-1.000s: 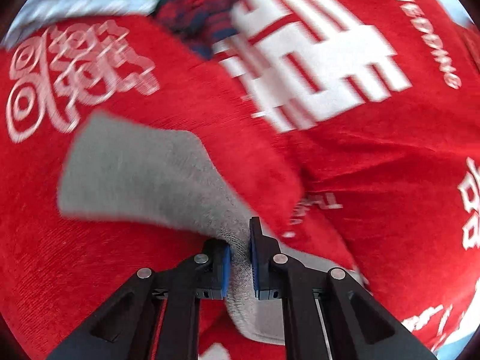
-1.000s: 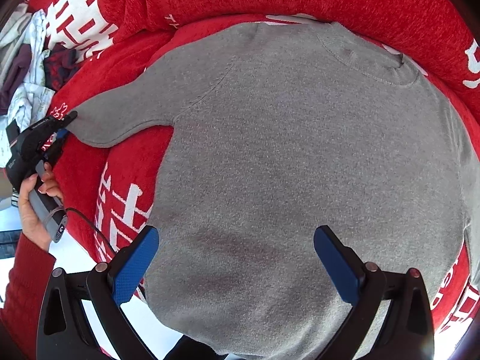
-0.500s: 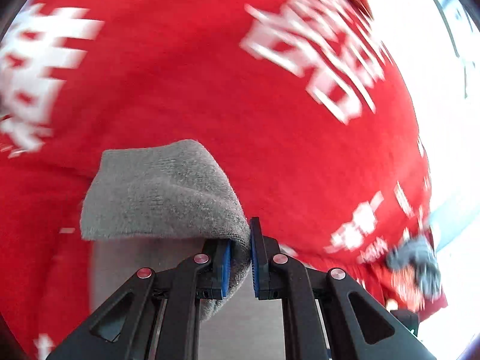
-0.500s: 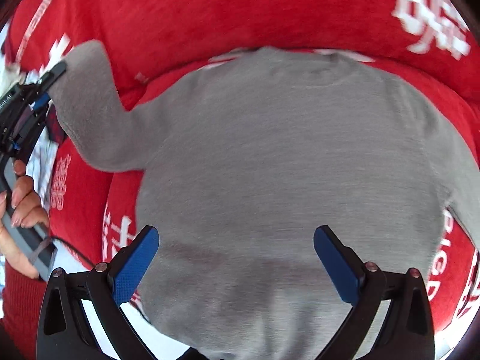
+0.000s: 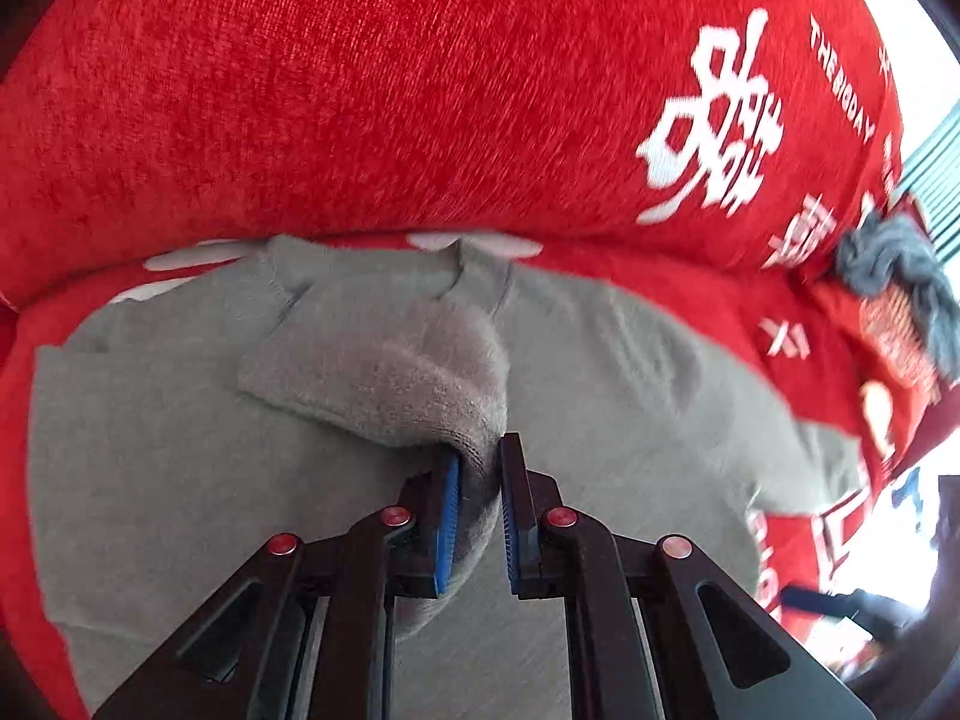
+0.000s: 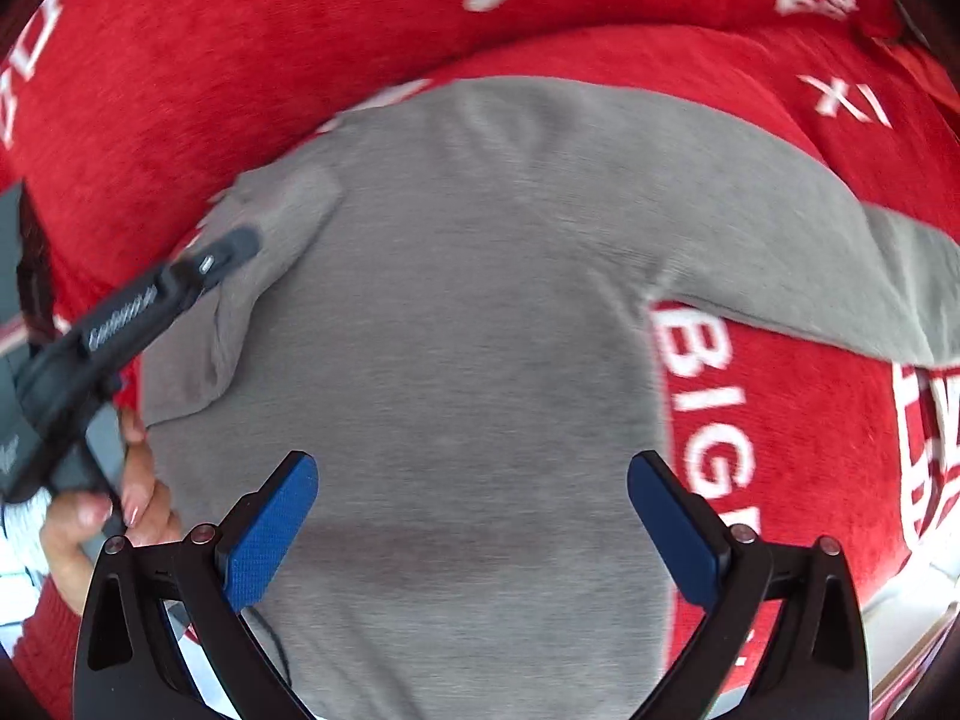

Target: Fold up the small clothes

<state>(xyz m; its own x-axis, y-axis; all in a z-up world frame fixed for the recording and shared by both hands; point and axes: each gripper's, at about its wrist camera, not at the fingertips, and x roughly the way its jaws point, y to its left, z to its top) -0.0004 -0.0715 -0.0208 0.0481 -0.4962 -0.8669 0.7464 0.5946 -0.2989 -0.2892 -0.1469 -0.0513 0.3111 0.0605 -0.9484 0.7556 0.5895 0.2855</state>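
While the grey sweater (image 6: 468, 330) lies flat on the red cover (image 6: 180, 78), its collar points at the sofa back and its hem runs off the near edge of both views, so the long axis goes straight away from the cameras. One sleeve (image 5: 384, 378) is folded in over the chest, cuff hanging between the pads of the left gripper (image 5: 480, 510). Those jaws have just been easing apart; there's a sliver of gap on the right pad, so I can't tell if it's still pinched or already let go. The other sleeve (image 6: 840, 276) sticks out sideways onto the cover, its end cut off by the frame. The right gripper (image 6: 474, 528) hangs over the lower body with jaws spread wide, holding nothing. A hand (image 6: 108, 516) grips the left tool's handle. A dark grey bundle (image 5: 894, 276) sits far off at the side, too blurry to identify.
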